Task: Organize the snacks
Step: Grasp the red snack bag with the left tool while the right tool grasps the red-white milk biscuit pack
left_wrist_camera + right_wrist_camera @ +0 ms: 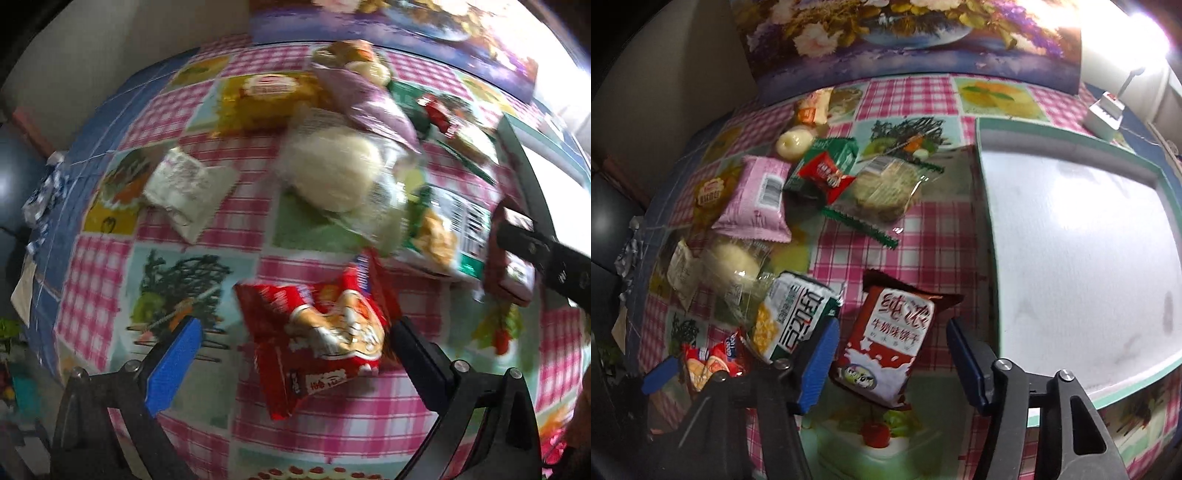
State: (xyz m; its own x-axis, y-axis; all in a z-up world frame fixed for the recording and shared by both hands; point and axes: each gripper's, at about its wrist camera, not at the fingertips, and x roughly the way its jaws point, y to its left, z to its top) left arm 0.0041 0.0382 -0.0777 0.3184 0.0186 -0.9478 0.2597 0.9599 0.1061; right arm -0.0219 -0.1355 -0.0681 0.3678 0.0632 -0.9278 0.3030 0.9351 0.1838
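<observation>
The left gripper [291,354] is built of black, triangular plastic arms joined by round silver screw heads, and its two fingers differ: the one on the left carries a bright blue ridged pad [173,362], the one on the right a plain black pad [421,362]. The right gripper [890,365] has the same black frame with open triangular cut-outs and silver screws, but both of its fingers [816,365] wear blue pads.

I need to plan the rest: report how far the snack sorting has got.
Done: nothing, the white tray holds no snacks. In hand: the right gripper straddles the brown milk biscuit pack; the left gripper, open, straddles the red packet. Left: the other packets.
</observation>
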